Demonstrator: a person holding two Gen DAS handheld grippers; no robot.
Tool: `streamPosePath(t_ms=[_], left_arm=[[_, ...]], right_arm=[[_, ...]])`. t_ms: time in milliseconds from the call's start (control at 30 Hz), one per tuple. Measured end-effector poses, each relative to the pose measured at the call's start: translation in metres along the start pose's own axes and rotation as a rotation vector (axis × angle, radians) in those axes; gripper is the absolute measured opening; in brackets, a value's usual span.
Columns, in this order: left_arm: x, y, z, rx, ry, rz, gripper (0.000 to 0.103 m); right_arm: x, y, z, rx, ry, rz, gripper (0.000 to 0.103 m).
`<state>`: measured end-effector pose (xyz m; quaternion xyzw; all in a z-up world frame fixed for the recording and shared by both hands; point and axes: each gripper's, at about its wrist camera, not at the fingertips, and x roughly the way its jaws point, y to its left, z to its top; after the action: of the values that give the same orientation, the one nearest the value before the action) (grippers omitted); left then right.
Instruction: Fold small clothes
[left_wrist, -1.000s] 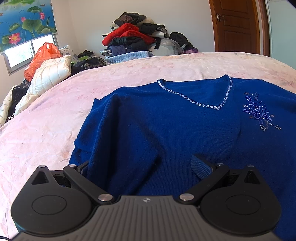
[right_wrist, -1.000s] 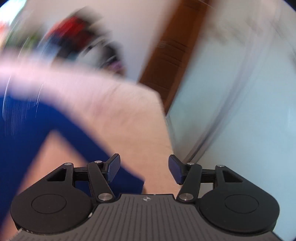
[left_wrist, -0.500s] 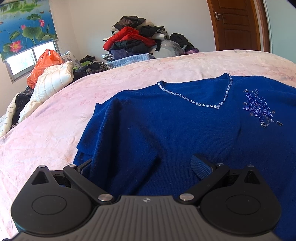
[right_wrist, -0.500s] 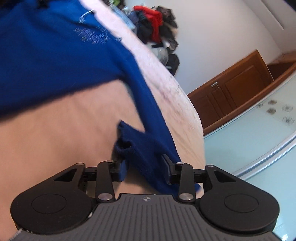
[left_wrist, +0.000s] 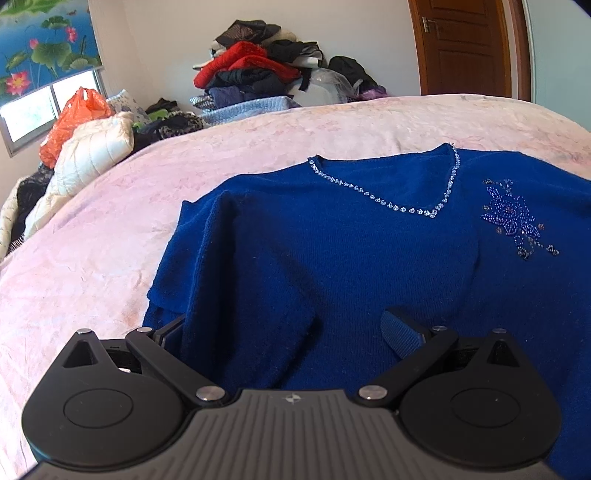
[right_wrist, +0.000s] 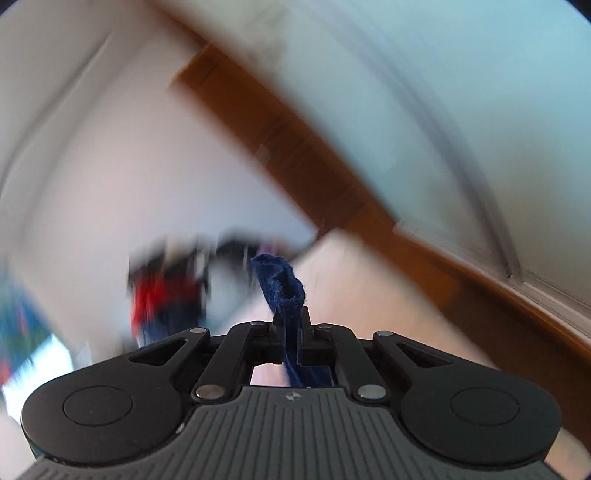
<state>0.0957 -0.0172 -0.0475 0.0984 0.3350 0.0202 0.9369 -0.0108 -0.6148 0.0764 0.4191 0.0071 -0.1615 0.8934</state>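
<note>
R gripper (right_wrist: 287, 334) pinched on sleeve cuff (right_wrist: 281, 282), lifted; sweater (left_wrist: 369, 266) body prob. lies to its left. L gripper (left_wrist: 284, 328) spread wide over folded sleeve.

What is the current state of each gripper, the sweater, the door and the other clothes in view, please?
Blue sweater: spread front-up on the bed, one sleeve folded across its body, the other sleeve's cuff lifted.
Left gripper: jaws wide open over the folded sleeve, nothing pinched.
Right gripper: jaws just closed, clamped on the sleeve cuff.
Door: closed.
Clothes pile: heaped, unfolded.
Orange bag: crumpled.
</note>
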Motion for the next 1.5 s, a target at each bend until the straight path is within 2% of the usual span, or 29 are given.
streamPosePath(t_ms=[100,167,233,300,400,433,467,567,667,767,867,933,1067,1200,1300,1400,1500], left_arm=[[-0.002,0.011,0.006,-0.034,-0.003,-0.005,0.103],[-0.005,0.017,0.01,-0.048,-0.028,0.014,0.103],[-0.007,0.021,0.014,-0.054,-0.049,0.042,0.103],[-0.006,0.023,0.015,-0.05,-0.048,0.056,0.103],[-0.006,0.026,0.014,-0.045,-0.032,0.045,0.103],[-0.007,0.027,0.014,-0.042,-0.032,0.037,0.103],[-0.008,0.027,0.015,-0.038,-0.032,0.032,0.103],[-0.008,0.028,0.023,-0.037,-0.033,0.015,0.103],[-0.006,0.03,0.03,-0.064,-0.026,-0.015,0.103],[-0.005,0.03,0.028,-0.076,-0.009,-0.02,0.103],[-0.003,0.032,0.021,-0.057,0.008,-0.003,0.103],[-0.003,0.036,0.017,-0.04,0.003,0.017,0.103],[0.003,0.049,0.012,-0.008,-0.002,0.111,0.103],[0.007,0.083,0.007,-0.072,0.03,0.16,0.103],[0.006,0.117,0.001,-0.169,0.063,0.127,0.103],[-0.002,0.143,-0.006,-0.247,0.084,0.056,0.103],[-0.011,0.146,-0.005,-0.25,0.055,-0.021,0.103]], right_arm=[[-0.012,-0.017,0.028,0.126,-0.09,0.004,0.008],[-0.024,-0.019,0.031,0.105,-0.111,-0.012,0.008],[-0.026,-0.019,0.022,0.072,-0.091,-0.043,0.008],[-0.022,-0.028,0.006,0.059,-0.043,-0.117,0.008],[-0.011,-0.049,-0.02,0.087,0.032,-0.24,0.008],[-0.011,-0.049,-0.026,0.073,0.036,-0.269,0.009],[-0.011,-0.043,-0.032,0.047,0.032,-0.262,0.009],[-0.009,-0.006,-0.042,-0.026,0.012,-0.171,0.009],[-0.001,0.047,-0.058,-0.125,0.029,-0.038,0.009],[0.016,0.095,-0.083,-0.211,0.078,0.084,0.008],[0.031,0.123,-0.111,-0.206,0.163,0.18,0.008],[0.043,0.134,-0.131,-0.183,0.221,0.216,0.009],[0.065,0.161,-0.171,-0.156,0.314,0.269,0.009],[0.067,0.192,-0.209,-0.172,0.394,0.325,0.009],[0.065,0.217,-0.229,-0.188,0.456,0.377,0.009],[0.062,0.241,-0.25,-0.229,0.491,0.41,0.009],[0.058,0.258,-0.272,-0.241,0.531,0.432,0.009]])
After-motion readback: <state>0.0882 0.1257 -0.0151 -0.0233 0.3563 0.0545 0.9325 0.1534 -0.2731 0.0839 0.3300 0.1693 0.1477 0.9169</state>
